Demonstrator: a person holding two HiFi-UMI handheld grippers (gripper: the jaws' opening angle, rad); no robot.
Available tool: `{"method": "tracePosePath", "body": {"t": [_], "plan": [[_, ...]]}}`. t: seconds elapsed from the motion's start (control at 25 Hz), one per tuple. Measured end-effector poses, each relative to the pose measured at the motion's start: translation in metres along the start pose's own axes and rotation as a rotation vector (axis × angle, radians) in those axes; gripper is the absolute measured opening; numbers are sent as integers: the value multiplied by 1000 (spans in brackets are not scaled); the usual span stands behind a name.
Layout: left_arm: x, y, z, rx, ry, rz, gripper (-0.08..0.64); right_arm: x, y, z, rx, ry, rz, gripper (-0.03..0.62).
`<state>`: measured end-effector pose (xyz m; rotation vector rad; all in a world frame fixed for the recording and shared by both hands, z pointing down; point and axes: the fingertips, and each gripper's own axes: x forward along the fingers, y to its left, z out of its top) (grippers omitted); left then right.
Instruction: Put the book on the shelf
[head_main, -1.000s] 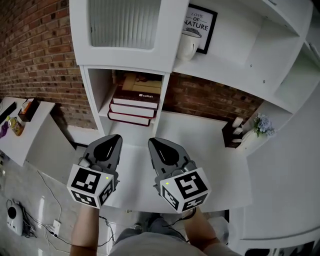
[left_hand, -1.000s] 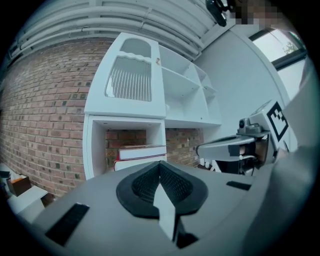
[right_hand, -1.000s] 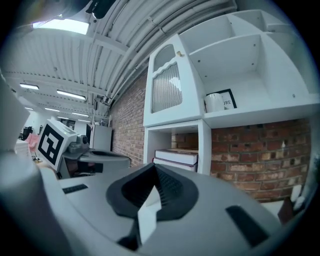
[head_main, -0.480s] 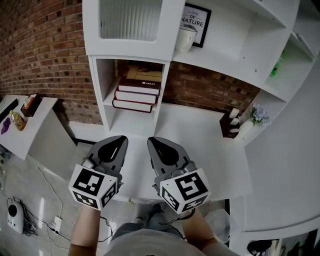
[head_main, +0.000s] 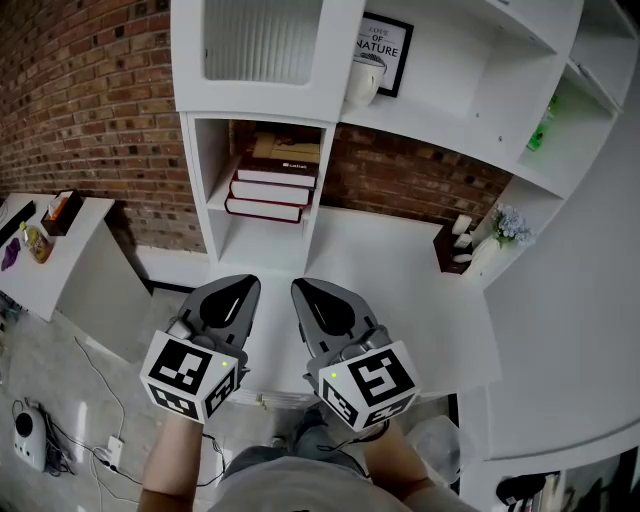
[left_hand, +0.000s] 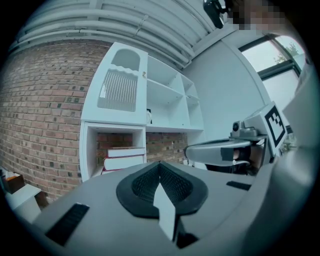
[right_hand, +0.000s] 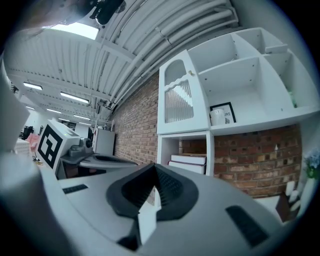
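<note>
The left tool (head_main: 236, 292) is closed: its two dark, finely ribbed pads meet along one seam, with nothing between them. The right tool (head_main: 312, 297) is likewise closed and empty. Each tool has a smooth grey, teardrop-shaped shell, and a cube with black-and-white square markers sits at its rear. The two tools are held side by side, apart from each other, over the near edge of the worktop (head_main: 400, 275), a flat, matt white surface.

Beyond the tool tips stands the white shelf unit (head_main: 196, 190). The books (head_main: 270, 188) lie flat in a stack in its lower left compartment. They have dark red covers and white page edges, and the top one shows a tan face.

Above that compartment is a cabinet door with a ribbed panel (head_main: 262, 40). To its right, an open shelf carries a rounded white mug (head_main: 362, 80) and a black-framed print (head_main: 386, 45).

A red brick wall (head_main: 90, 100) with a rough, jointed texture backs the unit. A small bunch of pale blue flowers (head_main: 508, 224) stands at the worktop's far right corner.
</note>
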<state>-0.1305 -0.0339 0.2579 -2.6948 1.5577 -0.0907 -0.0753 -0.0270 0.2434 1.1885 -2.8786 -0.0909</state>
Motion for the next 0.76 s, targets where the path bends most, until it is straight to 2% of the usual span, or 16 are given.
{"method": "tracePosePath", "body": {"t": [0.76], "plan": [[-7,-6,5,-14,-14,-14,12,-7,10,4,-8,-1,2,9]]}}
